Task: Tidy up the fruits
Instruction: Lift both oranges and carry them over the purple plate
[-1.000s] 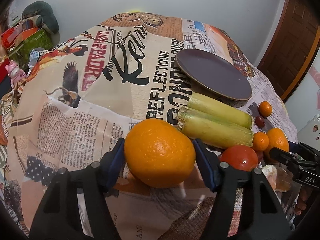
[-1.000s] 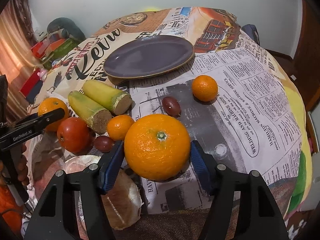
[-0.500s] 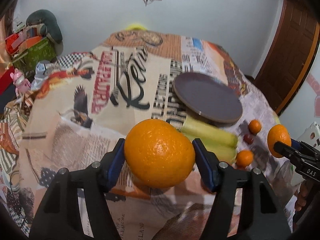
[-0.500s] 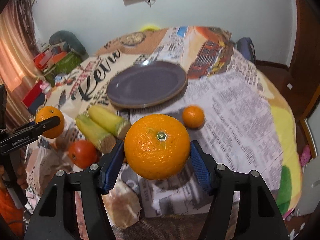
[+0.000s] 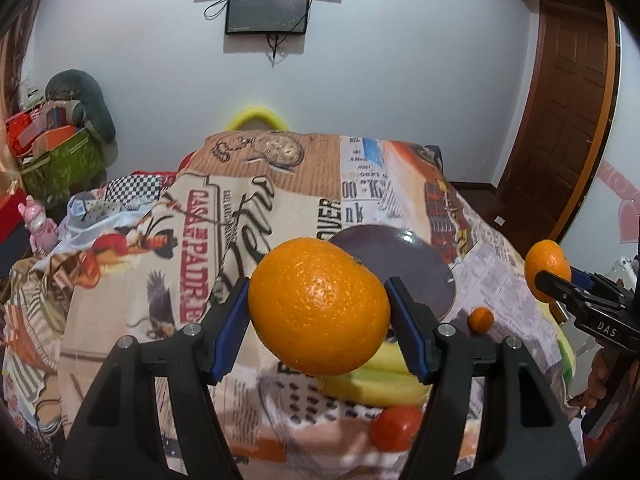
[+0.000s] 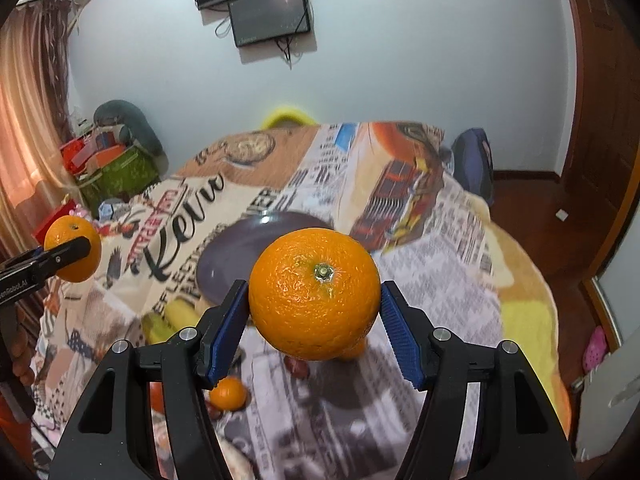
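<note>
Each pair of tongs pinches an orange between its blue pads, both held in the air above the counter. The left tongs (image 5: 319, 316) clamp one orange (image 5: 319, 307); the right tongs (image 6: 314, 316) clamp another orange (image 6: 315, 294), stem end facing back. Below lie the purple plate (image 5: 404, 258), two yellow-green stalks (image 5: 380, 380), a tomato (image 5: 396, 424), a small tangerine (image 5: 481, 320) and the newspaper-print cloth (image 6: 432, 248).

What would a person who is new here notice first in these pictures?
Two big oranges, each clamped in a gripper and held up in the air: one in the left gripper, one in the right gripper. Below them, a dark plate lies on a table covered with a newspaper-print cloth.
</note>
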Motion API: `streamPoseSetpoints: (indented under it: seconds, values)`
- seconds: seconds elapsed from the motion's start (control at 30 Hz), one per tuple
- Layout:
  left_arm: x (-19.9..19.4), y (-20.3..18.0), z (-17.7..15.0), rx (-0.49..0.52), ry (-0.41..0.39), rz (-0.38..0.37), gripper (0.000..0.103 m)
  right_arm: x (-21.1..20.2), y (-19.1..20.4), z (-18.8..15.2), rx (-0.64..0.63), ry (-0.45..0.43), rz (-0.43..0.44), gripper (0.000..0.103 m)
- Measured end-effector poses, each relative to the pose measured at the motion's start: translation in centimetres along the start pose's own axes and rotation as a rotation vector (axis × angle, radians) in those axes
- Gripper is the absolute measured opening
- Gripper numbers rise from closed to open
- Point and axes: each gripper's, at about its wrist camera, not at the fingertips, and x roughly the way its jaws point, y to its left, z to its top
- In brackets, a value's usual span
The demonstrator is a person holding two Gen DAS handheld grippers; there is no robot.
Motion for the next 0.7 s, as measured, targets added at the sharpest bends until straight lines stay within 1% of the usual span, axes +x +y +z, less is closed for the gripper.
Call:
streamPoseSetpoints:
  seconds: [0.33, 0.5, 0.7]
  values:
    - [2.7, -2.2, 2.1, 0.027, -0.009, -0.045, 0.066, 1.5, 0.0, 2.7, -0.029, -0.059, -0.002, 0.062]
    - [4.6, -2.9, 2.9, 0.027, 0.001, -0.062, 0.066, 3.4, 0.0, 3.6, -0.037, -0.056, 0.001, 0.062]
    - [7.9, -3.0, 3.7, 0.027, 0.038, -0.081, 0.066, 5.7, 0.0, 4.9, -0.062, -0.049, 0.001, 0.062]
